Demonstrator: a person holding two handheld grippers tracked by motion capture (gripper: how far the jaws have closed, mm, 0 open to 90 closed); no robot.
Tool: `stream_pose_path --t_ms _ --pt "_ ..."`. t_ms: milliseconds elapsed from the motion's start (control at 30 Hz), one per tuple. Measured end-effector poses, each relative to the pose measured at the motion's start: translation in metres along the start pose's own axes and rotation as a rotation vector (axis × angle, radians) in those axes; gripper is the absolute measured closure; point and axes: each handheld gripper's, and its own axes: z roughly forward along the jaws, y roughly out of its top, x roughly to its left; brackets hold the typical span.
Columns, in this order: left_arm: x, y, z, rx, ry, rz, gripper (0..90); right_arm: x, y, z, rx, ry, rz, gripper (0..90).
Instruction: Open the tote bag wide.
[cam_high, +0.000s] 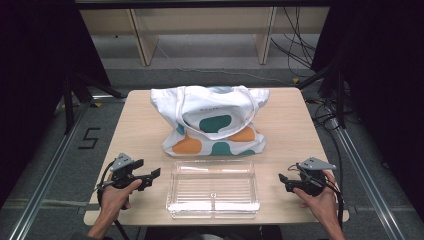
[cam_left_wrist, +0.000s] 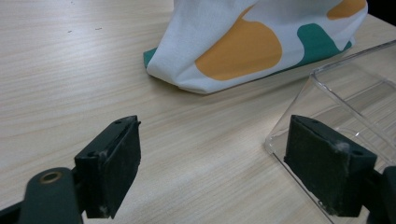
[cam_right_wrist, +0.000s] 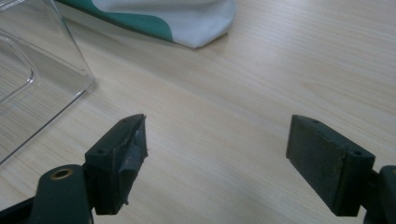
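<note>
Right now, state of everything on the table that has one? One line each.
tote bag: lying on the table behind the box, bulging, handles draped over its top.
clear plastic box: upright, nothing visible inside; can't tell if it has a lid on.
left gripper: open, jaws empty, left of the box.
right gripper: open, jaws empty, right of the box.

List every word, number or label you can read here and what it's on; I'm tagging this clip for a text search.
"5": a dark mark that reads as this digit, on the grey floor left of the table.
Small grey line of print on the white front of the tote bag, above its green blotch: too small and blurred to read.
Clear plastic box: no readable text.
</note>
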Motion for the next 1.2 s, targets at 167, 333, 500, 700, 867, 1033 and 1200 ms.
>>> stream_pose_path --t_ms 167,333,500,700,867,1033,1200 --pt "-0.001 -0.001 0.001 0.003 -0.002 0.0 18.4 -0.002 0.0 0.0 -0.007 -0.005 -0.008 21.0" --pt "-0.001 0.0 0.0 0.001 -0.003 0.011 18.4 0.001 0.001 -0.001 -0.018 -0.024 -0.003 21.0" --pt "-0.002 0.0 0.001 0.005 -0.005 0.02 18.4 0.001 0.001 0.0 -0.022 -0.027 -0.001 21.1" --pt "-0.002 0.001 0.001 0.002 -0.008 0.023 18.4 0.002 0.004 -0.001 -0.023 -0.014 0.006 21.3" --pt "-0.002 0.001 0.001 -0.005 0.004 0.025 18.4 0.002 0.008 0.0 -0.022 0.004 0.001 21.5" --pt "-0.002 0.001 0.001 -0.013 0.001 0.017 18.3 0.003 0.012 -0.003 -0.049 -0.018 -0.022 22.7" --pt "-0.001 0.001 0.001 -0.017 0.008 0.023 18.3 0.004 0.019 -0.009 -0.07 -0.029 -0.039 24.3"
